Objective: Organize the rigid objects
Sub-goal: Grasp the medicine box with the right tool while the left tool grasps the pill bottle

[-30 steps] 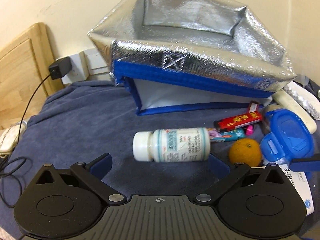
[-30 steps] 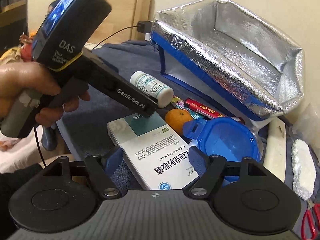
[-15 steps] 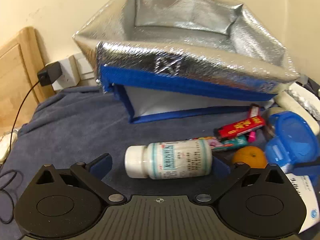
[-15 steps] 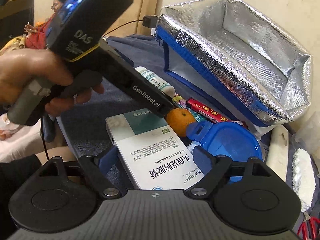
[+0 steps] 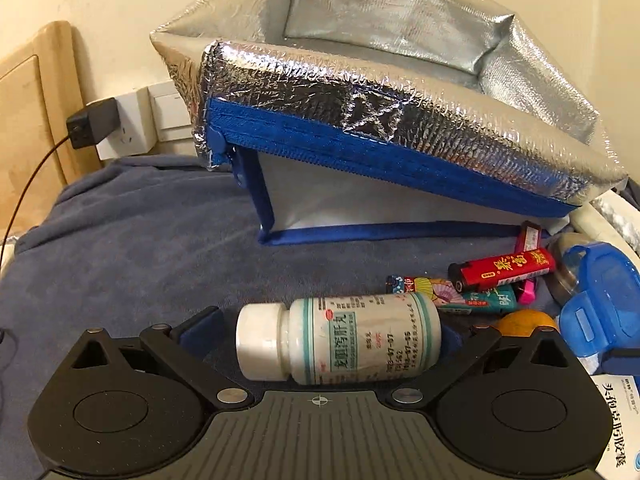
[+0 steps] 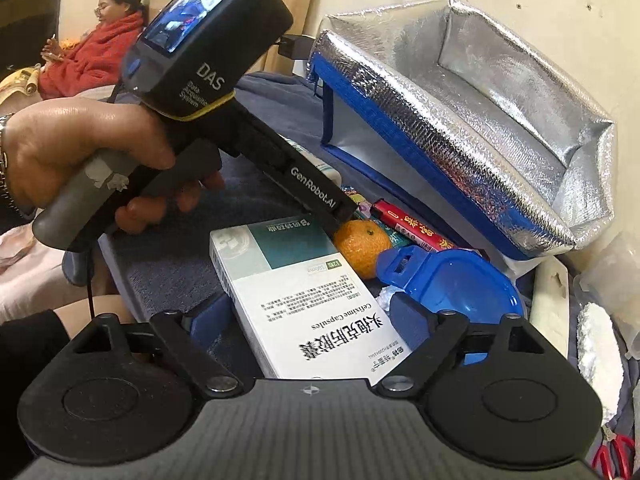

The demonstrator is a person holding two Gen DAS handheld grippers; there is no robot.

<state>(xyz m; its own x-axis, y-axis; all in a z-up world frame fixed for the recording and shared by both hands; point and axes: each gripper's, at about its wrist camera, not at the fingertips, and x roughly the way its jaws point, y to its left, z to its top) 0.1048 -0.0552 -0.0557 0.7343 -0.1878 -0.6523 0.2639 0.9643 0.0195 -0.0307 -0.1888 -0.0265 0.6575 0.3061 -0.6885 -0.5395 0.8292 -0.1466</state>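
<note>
A white pill bottle (image 5: 340, 344) lies sideways between the fingers of my left gripper (image 5: 324, 332), which is open around it; a gap shows at the cap end. The open silver insulated bag (image 5: 384, 92) with blue trim stands just behind, and it also shows in the right wrist view (image 6: 472, 120). My right gripper (image 6: 308, 316) is open around a white and green medicine box (image 6: 304, 292) lying on the blue cloth. The left gripper's body (image 6: 240, 120), held by a hand, reaches over the box's far end.
A tangerine (image 6: 362, 242), a blue lidded container (image 6: 452, 280), a red lighter (image 5: 502, 270) and small packets (image 5: 448, 294) lie right of the bottle. A charger (image 5: 92, 128) is plugged into a wall socket. A white board (image 6: 550, 308) and red scissors (image 6: 616, 454) lie at the right.
My left gripper has moved forward so the pill bottle now sits deep between its fingers. My right gripper has edged forward around the medicine box.
</note>
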